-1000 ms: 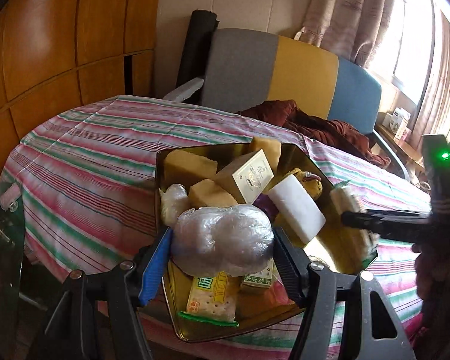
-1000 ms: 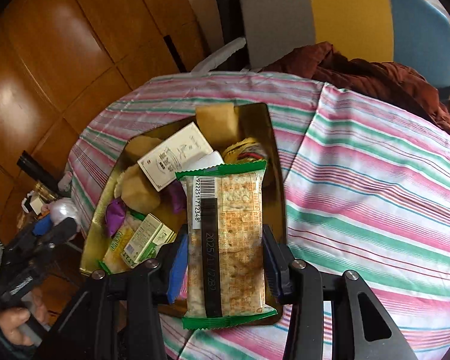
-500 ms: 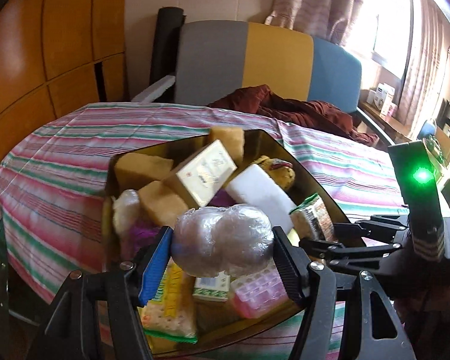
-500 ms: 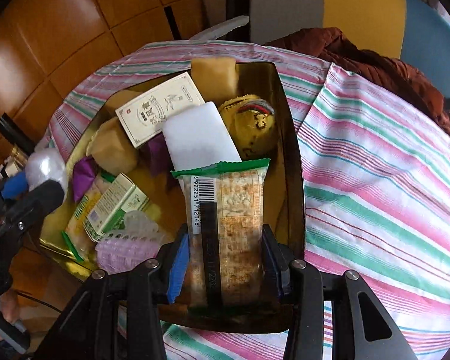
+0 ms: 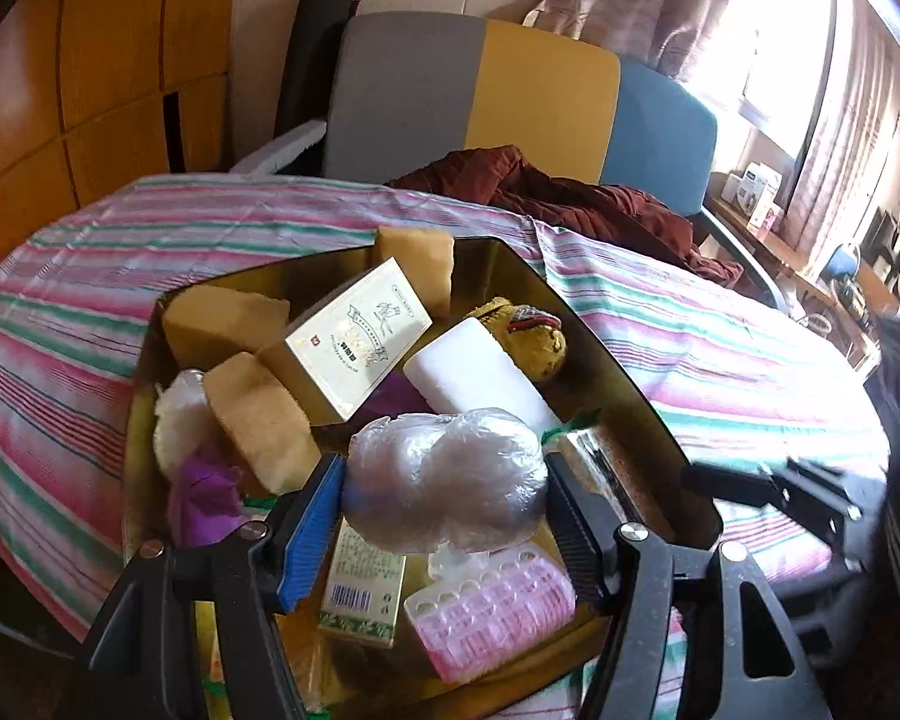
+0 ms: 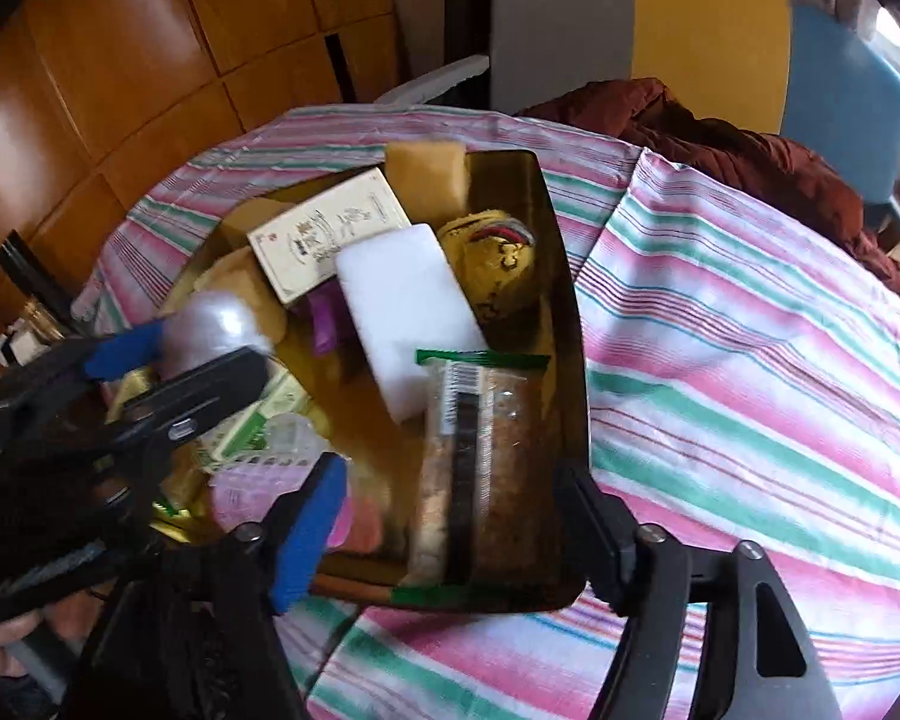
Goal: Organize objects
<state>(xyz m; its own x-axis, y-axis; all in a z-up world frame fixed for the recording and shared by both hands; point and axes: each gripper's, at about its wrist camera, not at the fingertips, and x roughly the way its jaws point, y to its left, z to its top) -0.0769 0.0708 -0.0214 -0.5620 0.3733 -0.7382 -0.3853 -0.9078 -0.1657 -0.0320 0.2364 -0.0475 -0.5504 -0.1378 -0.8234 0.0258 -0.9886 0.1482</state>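
A gold tray (image 5: 600,348) on the striped tablecloth holds sponges, a cream box (image 5: 360,336), a white foam block (image 6: 402,312), a yellow plush (image 6: 498,258) and pink hair rollers (image 5: 492,612). My left gripper (image 5: 444,471) is shut on a clear plastic-wrapped bundle (image 5: 450,492) above the tray's near end. The right wrist view shows that bundle (image 6: 210,324) at the left. My right gripper (image 6: 450,474) is opening. The cracker packet (image 6: 486,450) lies in the tray's right side between its jaws, and the pads stand apart from it.
A maroon garment (image 6: 720,138) lies on the table's far side, in front of a grey, yellow and blue chair (image 5: 510,96). Wooden wall panels (image 6: 120,60) stand to the left. Striped cloth (image 6: 750,360) stretches right of the tray.
The right jaws have spread and let the cracker packet go; it now rests in the tray. The left gripper has carried the wrapped bundle further over the tray.
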